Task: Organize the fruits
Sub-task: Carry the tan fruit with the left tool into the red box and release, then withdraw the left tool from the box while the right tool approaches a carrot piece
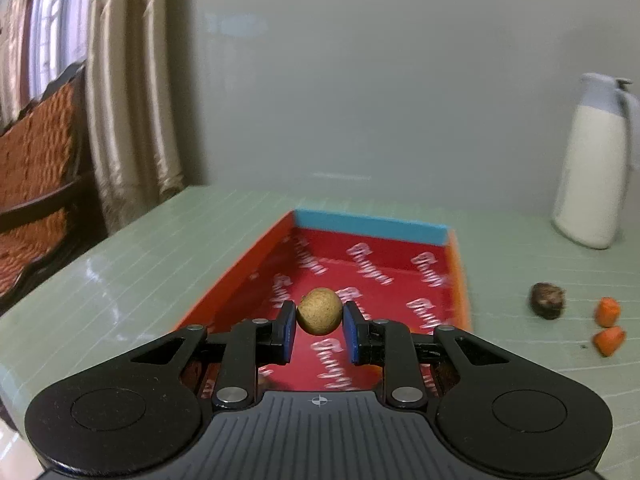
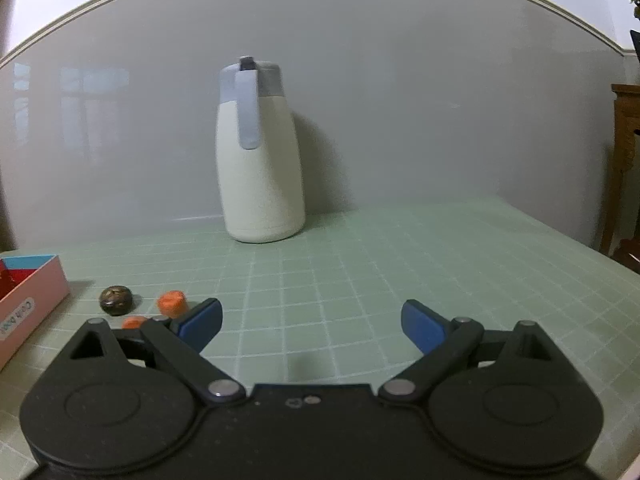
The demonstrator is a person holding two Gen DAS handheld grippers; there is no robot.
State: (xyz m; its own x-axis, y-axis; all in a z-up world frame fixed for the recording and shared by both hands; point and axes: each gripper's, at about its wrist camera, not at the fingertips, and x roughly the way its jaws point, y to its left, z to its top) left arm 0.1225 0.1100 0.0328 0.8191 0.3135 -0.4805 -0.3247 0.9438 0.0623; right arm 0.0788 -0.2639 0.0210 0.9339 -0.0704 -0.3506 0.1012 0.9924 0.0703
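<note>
My left gripper (image 1: 319,314) is shut on a small round tan fruit (image 1: 319,311) and holds it above the red box (image 1: 240,272), whose floor is red with white lettering and whose far wall is blue. A dark brown round fruit (image 1: 547,300) and two orange carrot pieces (image 1: 607,311) lie on the green table to the right of the box. My right gripper (image 2: 312,320) is open and empty above the table. In its view the dark fruit (image 2: 115,300) and the carrot pieces (image 2: 172,303) lie to its left, next to the box's pink outer wall (image 2: 28,312).
A white jug with a grey-blue lid and handle (image 2: 258,160) stands at the back of the table against the wall; it also shows in the left wrist view (image 1: 592,168). Curtains and a wooden chair (image 1: 36,184) are beyond the table's left edge.
</note>
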